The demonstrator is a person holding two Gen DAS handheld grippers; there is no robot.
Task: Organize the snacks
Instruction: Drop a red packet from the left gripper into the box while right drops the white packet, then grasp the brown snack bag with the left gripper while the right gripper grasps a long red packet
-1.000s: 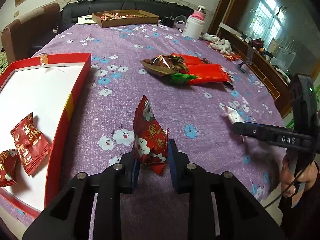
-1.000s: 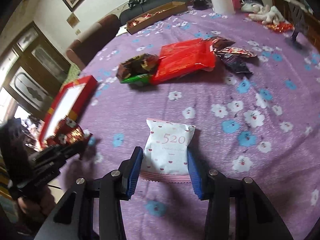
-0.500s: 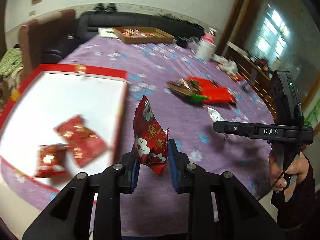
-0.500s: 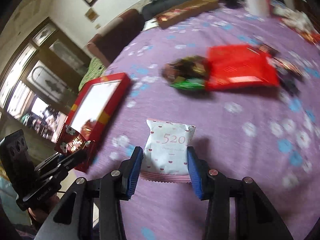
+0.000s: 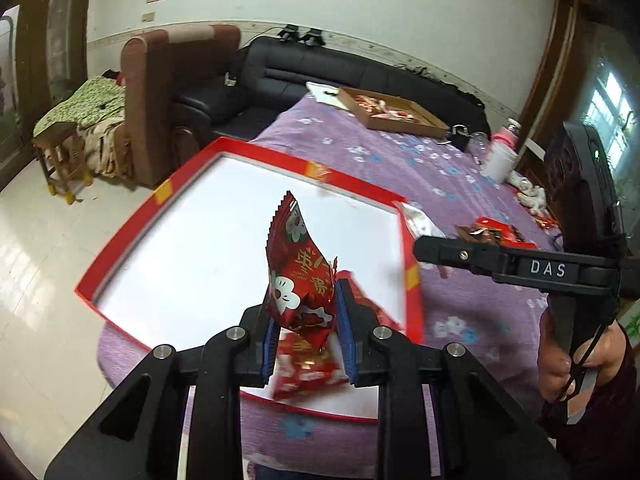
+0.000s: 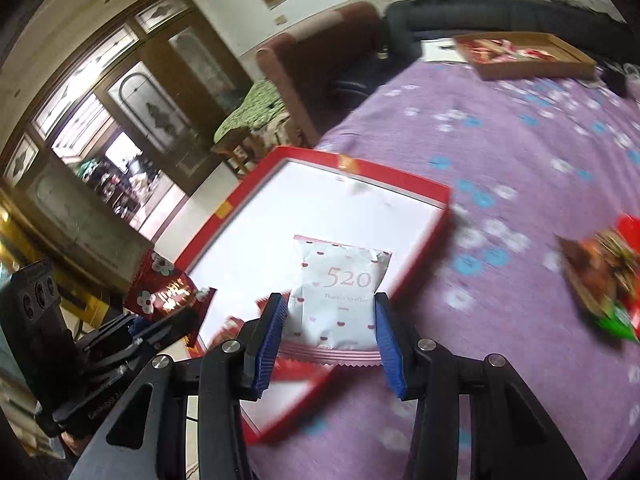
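My left gripper (image 5: 306, 330) is shut on a red snack packet (image 5: 300, 272) with white flowers, held upright above the near corner of a red-rimmed white tray (image 5: 192, 248). Red packets (image 5: 308, 364) lie in the tray under it. My right gripper (image 6: 330, 330) is shut on a white "520" snack packet (image 6: 340, 292), held over the tray's right edge (image 6: 420, 236). The right gripper shows in the left wrist view (image 5: 436, 250). The left gripper with its red packet (image 6: 168, 292) shows at the left of the right wrist view.
The purple flowered tablecloth (image 5: 460, 316) covers a round table. A pile of mixed snack packs (image 6: 604, 272) lies to the right. A brown cardboard tray (image 5: 390, 114) with snacks stands at the far side. A white jar (image 5: 500, 160), sofa and armchair lie beyond.
Both grippers have swung left from over the tablecloth to over the red tray, each still holding its packet. The snack pile has shifted to the right in both views.
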